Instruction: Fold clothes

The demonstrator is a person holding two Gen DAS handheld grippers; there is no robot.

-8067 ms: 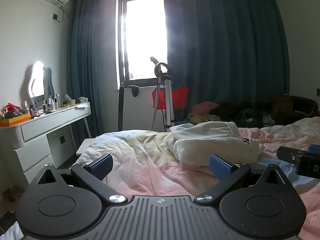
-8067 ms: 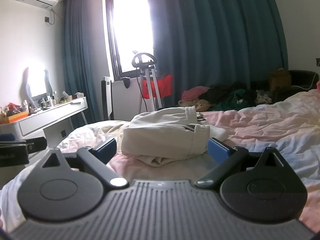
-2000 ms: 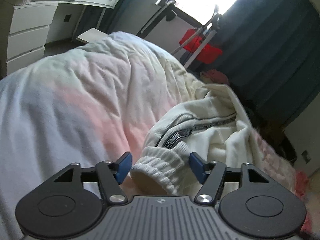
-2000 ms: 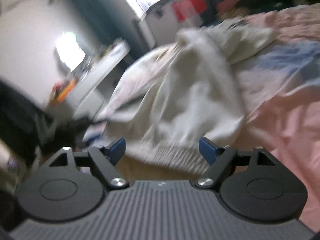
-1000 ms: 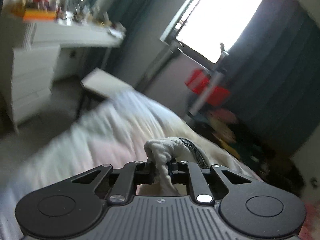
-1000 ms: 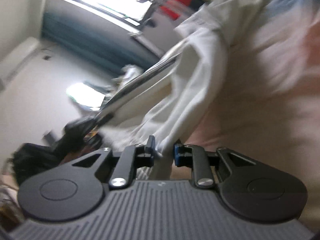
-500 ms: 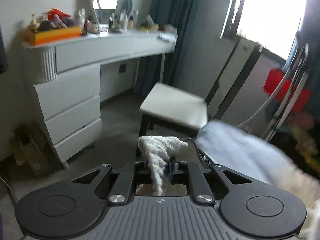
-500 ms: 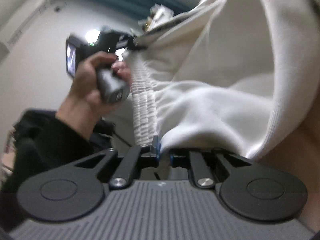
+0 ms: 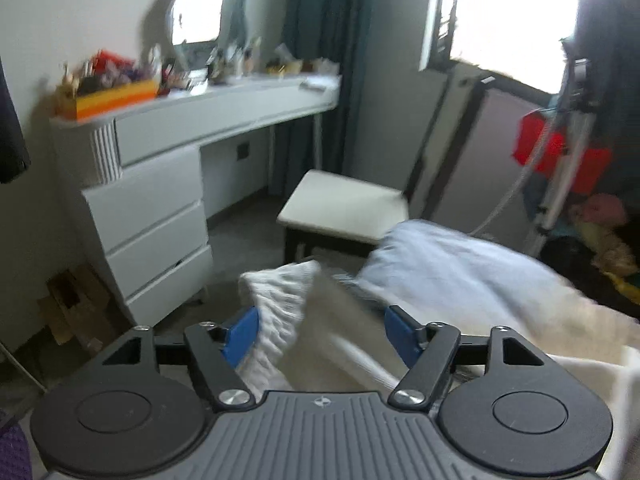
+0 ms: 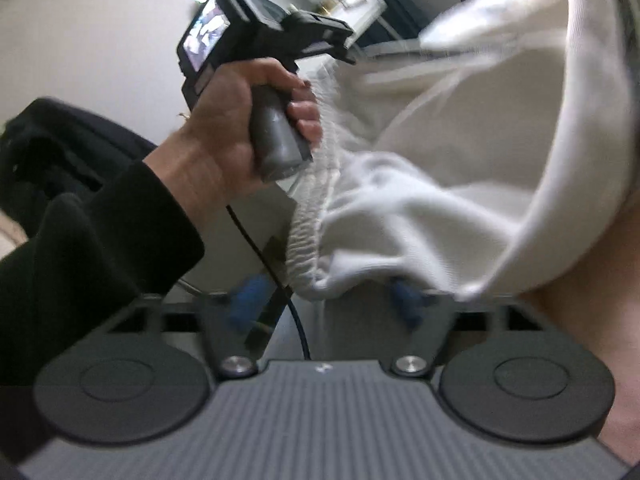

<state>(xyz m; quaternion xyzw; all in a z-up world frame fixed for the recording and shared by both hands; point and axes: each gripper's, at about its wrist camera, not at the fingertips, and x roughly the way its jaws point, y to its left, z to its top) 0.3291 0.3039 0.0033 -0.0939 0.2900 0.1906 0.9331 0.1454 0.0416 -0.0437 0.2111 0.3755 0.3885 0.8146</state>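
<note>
Both sets of jaws are standing apart, gripping nothing. On the left gripper (image 9: 320, 330), the blue pads (image 9: 240, 334) are sitting wide, with the ribbed waistband (image 9: 278, 308) of the cream sweatpants (image 10: 460, 168) lying between them but unclamped; contact with the left pad can't be confirmed (motion blur). On the right gripper (image 10: 326, 300), the pads are also sitting wide; the waistband's lower end is hanging at 12 o'clock just ahead of the gap, not pinched.

Garment position: in the right wrist view it is spreading from centre to 2 o'clock, above the pink bedding (image 10: 592, 320). In the left wrist view it is running from centre toward 4 o'clock, over the pale duvet (image 9: 460, 272).

Key relation: the waistband's long axis is running approx. 11-to-5 o'clock in the right wrist view, from the left hand (image 10: 240, 120) (wrapping its gripper handle) down to the right jaws. Each gripper is thus sitting at one end of the band.

Judgement: the left gripper is nearer for a re-grip, as fabric is already lying inside its gap. The right needs a short fwd advance first. Neither fold nor flat lay appears done yet.
</note>
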